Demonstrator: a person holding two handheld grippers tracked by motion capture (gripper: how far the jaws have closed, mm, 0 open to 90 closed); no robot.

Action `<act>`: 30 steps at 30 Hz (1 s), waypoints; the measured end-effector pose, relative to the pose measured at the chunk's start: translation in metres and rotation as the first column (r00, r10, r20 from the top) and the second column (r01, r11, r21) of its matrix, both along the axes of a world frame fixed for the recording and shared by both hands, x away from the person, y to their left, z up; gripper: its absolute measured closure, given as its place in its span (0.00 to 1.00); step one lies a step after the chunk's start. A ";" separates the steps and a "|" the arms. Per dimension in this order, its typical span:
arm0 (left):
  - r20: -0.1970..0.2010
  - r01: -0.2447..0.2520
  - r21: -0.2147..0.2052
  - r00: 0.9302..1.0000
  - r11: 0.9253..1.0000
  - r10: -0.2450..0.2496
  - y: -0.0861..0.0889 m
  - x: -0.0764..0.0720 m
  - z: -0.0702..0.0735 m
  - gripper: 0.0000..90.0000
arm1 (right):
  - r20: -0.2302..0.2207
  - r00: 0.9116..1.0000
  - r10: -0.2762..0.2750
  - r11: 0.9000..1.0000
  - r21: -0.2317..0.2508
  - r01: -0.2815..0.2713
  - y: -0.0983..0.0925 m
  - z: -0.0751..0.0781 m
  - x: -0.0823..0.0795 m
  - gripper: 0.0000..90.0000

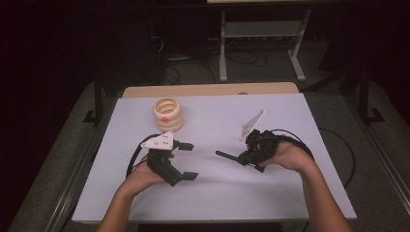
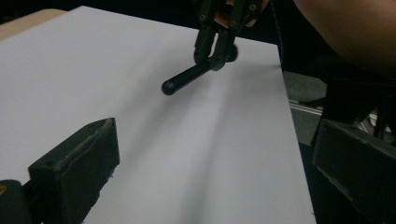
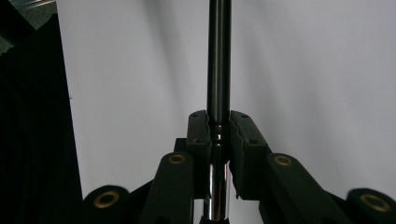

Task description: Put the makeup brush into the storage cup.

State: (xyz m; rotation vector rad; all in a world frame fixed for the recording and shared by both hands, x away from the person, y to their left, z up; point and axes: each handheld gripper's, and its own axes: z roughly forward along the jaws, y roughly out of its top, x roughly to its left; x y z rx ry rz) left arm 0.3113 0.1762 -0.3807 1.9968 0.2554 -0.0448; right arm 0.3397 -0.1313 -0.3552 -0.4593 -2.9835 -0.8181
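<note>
A thin black rod (image 1: 226, 156) lies level over the white table (image 1: 212, 193), pointing left, with my right gripper (image 1: 245, 159) shut on its right end. In the right gripper view both pads clamp the rod (image 3: 218, 56), which runs straight ahead from the gripper (image 3: 218, 135). My left gripper (image 1: 189, 160) stands open at the left, jaws wide apart with nothing between them, facing the rod's free tip. The left gripper view shows its two jaws apart at the bottom, the gripper (image 2: 215, 177) pointing at the rod (image 2: 184, 79) and the right gripper (image 2: 215, 51) beyond.
A cream stack of rings (image 1: 168, 114) stands upright behind the left gripper, near the table's far left. A wooden strip (image 1: 208, 89) borders the far edge. Cables trail from both grippers. Beyond the table is a metal frame (image 1: 261, 29) on the dark floor.
</note>
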 end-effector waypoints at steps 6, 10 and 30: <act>0.002 0.036 0.019 0.999 0.999 -0.036 -0.003 0.000 -0.002 0.00 | -0.013 0.999 0.042 0.999 -0.014 -0.042 0.008 -0.003 -0.003 0.87; -0.001 0.054 0.044 0.999 0.998 -0.054 -0.005 0.000 -0.003 0.00 | -0.017 0.997 0.075 0.997 -0.015 -0.075 0.013 -0.004 -0.005 0.87; -0.047 0.151 0.143 0.988 0.978 -0.145 -0.029 -0.005 -0.011 0.19 | -0.027 0.978 0.206 0.978 -0.032 -0.207 0.043 -0.008 -0.022 0.87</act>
